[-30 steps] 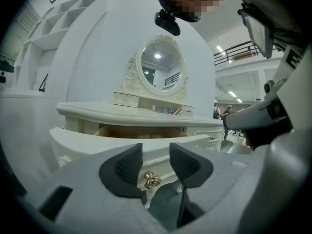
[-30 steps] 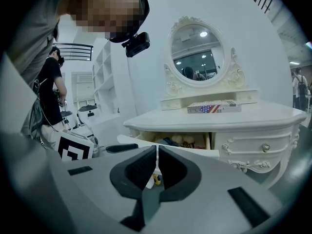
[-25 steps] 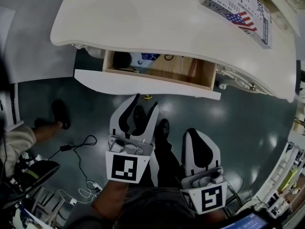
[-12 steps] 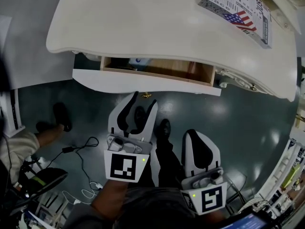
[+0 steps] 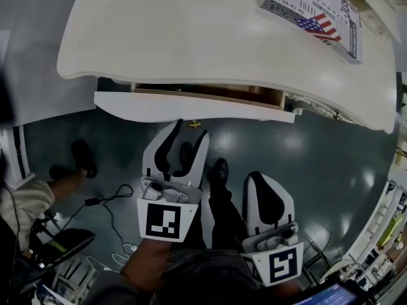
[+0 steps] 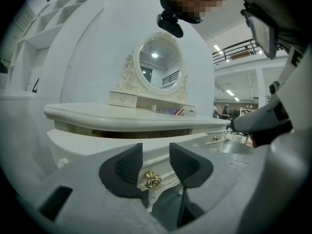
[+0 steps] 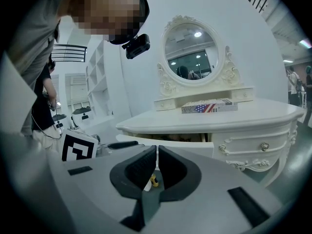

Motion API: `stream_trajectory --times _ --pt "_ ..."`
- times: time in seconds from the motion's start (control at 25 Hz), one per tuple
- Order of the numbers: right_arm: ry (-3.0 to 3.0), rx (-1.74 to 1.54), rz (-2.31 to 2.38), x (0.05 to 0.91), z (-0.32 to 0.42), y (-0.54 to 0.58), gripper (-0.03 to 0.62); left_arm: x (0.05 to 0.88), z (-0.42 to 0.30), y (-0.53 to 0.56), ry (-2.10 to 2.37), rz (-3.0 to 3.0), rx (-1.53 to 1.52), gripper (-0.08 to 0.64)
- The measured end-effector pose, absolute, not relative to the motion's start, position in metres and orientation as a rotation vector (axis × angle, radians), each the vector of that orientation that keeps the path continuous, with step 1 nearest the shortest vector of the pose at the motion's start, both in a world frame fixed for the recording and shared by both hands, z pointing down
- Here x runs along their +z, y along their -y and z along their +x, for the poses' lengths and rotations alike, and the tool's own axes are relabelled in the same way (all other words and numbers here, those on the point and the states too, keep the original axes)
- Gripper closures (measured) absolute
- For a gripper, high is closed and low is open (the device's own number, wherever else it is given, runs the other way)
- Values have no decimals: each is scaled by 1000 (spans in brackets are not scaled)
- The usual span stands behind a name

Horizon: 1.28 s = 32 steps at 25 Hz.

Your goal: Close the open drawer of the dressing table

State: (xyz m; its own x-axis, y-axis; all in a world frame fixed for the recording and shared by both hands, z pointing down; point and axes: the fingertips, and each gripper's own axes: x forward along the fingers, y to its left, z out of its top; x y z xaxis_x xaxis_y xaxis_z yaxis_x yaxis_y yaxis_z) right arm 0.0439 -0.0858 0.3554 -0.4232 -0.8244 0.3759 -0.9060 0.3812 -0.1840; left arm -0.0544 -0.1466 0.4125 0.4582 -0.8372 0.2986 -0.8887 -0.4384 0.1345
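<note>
The cream dressing table [image 5: 191, 37] has its white drawer front [image 5: 140, 107] standing out only a little, with a thin strip of wooden drawer side [image 5: 210, 93] showing under the top. My left gripper [image 5: 193, 132] is open at the drawer front, its fingertips either side of the gold knob [image 5: 192, 124]. In the left gripper view the knob [image 6: 152, 179] sits between the open jaws of that gripper [image 6: 156, 152], untouched by the pads. My right gripper [image 5: 259, 178] hangs back to the right, shut on nothing; in its own view the gripper [image 7: 157, 152] looks at the drawer [image 7: 161, 139].
A box printed with a flag [image 5: 315, 18] lies at the table's back right, below an oval mirror [image 6: 158, 62]. A small side drawer with a knob [image 7: 264, 146] is at the right. Cables [image 5: 102, 199] and another person's shoe [image 5: 81, 152] are on the dark floor at the left.
The drawer has slid in under the table top, so its contents no longer show. My left gripper has followed it forward a little. The right gripper has stayed put.
</note>
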Motion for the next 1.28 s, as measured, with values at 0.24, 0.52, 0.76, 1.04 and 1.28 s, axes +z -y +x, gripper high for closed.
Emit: stream_trajectory --times 0.24,0.52,0.76,1.04,1.28 --pt "2419 535 1539 357 43 89 577 413 -54 152 1474 2445 275 377" --pt "2417 536 1554 354 46 97 577 412 -53 159 1483 2448 269 377" --pt "2418 530 1558 354 47 101 577 413 -53 164 1480 2448 278 377" --pt "2421 524 1561 355 46 105 577 412 -53 169 1483 2457 270 377" --pt "2406 547 1579 355 48 109 577 412 -52 175 1479 2460 267 377"
